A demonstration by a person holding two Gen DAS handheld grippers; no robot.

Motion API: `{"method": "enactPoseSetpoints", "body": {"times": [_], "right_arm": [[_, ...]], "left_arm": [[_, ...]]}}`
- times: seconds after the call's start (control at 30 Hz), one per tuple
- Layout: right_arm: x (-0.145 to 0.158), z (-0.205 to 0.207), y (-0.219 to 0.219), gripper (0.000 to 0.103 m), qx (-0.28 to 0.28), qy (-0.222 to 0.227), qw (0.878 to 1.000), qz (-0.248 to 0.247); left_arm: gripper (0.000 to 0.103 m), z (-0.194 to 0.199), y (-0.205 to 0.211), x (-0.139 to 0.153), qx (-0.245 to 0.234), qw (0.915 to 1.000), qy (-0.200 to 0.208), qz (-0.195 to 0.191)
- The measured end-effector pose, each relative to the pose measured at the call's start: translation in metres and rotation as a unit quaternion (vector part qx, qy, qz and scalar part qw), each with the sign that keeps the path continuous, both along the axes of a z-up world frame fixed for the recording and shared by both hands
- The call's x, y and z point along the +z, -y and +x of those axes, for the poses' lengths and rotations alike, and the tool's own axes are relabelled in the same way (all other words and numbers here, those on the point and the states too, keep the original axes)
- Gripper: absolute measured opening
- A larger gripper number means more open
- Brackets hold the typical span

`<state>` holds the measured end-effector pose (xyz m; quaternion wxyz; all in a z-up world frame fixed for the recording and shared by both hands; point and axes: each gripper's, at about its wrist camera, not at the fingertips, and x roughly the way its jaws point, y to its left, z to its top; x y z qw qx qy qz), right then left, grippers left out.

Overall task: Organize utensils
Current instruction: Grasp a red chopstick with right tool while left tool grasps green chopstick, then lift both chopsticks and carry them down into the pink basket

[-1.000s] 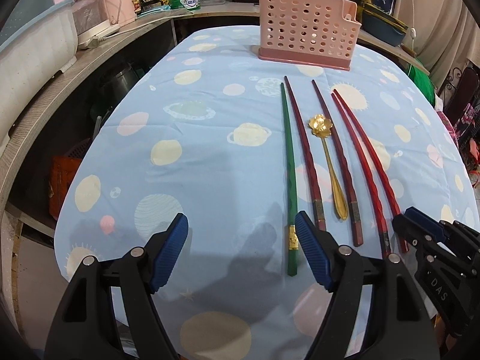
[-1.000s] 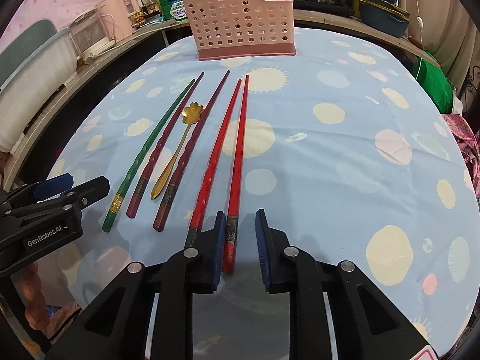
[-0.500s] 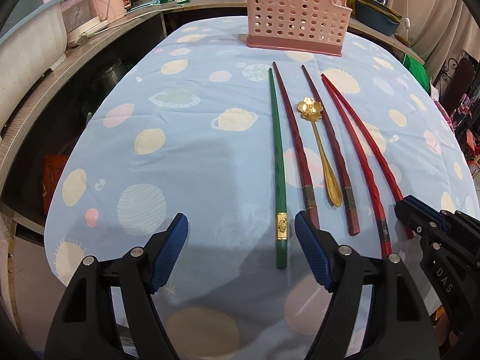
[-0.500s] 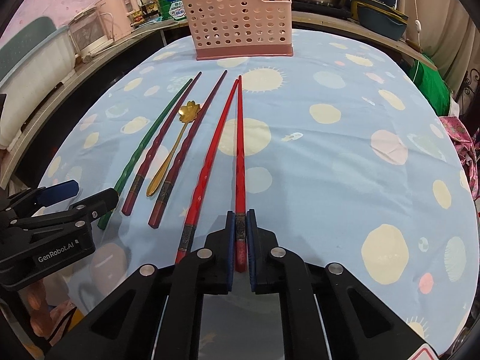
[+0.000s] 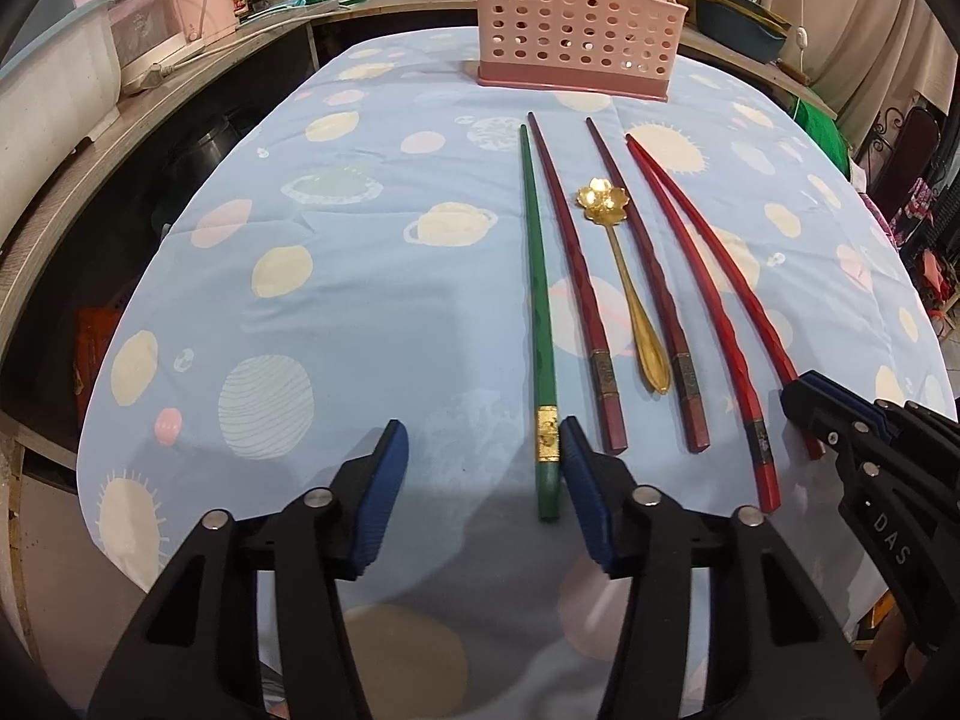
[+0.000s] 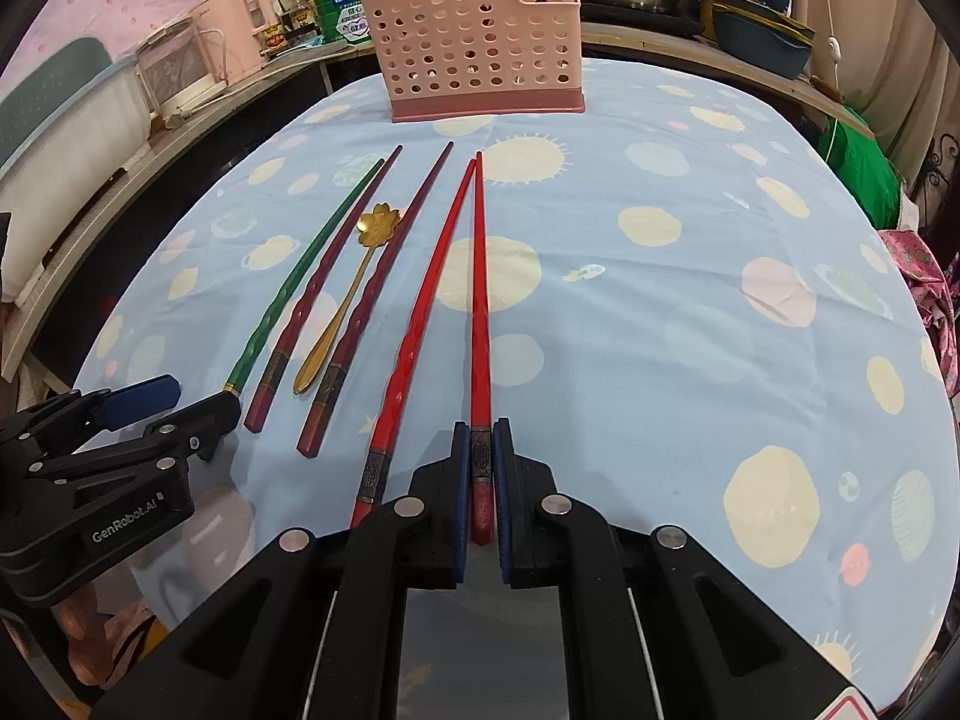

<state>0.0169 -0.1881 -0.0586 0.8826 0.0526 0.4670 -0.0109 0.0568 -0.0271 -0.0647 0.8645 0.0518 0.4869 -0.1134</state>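
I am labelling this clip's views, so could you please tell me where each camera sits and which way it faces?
Left wrist: on the left gripper, facing forward over the blue planet-print tablecloth toward the pink perforated plastic basket; its open blue-padded fingers show, the green chopstick beside one.
Right wrist: on the right gripper, same heading; its fingers are shut on the rightmost bright red chopstick.
Shared: basket, chopsticks, gold flower-shaped spoon, and each other's gripper.

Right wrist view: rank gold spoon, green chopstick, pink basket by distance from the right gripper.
From the right gripper:
1. Gold spoon, left of it, mid-table.
2. Green chopstick, farther left, leftmost of the row.
3. Pink basket, straight ahead at the table's far edge.
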Motion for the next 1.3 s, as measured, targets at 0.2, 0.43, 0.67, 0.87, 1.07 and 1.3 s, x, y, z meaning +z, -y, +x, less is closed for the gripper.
{"method": "enactPoseSetpoints", "body": {"times": [0.2, 0.43, 0.67, 0.87, 1.07, 1.3], "right_arm": [[0.000, 0.000, 0.000, 0.008, 0.000, 0.000, 1.000, 0.001], [0.000, -0.001, 0.000, 0.008, 0.000, 0.000, 1.000, 0.002], [0.002, -0.002, 0.002, 0.007, -0.002, 0.001, 1.000, 0.015], [0.018, -0.006, 0.005, 0.007, -0.006, 0.022, 1.000, 0.021], [0.045, -0.006, 0.012, 0.007, -0.012, 0.055, 0.998, 0.031], [0.087, 0.000, 0.024, 0.007, -0.016, 0.100, 0.994, 0.041]], "left_arm": [[0.025, -0.002, -0.001, 0.002, -0.006, 0.9999, -0.005, -0.008], [0.008, -0.005, 0.001, 0.003, -0.013, 0.9998, -0.008, -0.011], [0.008, -0.006, 0.001, 0.006, -0.013, 0.9998, -0.006, -0.013], [0.007, -0.008, 0.001, 0.024, -0.014, 0.9998, 0.004, -0.017], [0.007, -0.007, -0.001, 0.052, -0.011, 0.9991, 0.029, -0.029], [0.007, 0.007, -0.008, 0.095, 0.001, 0.9960, 0.071, -0.055]]}}
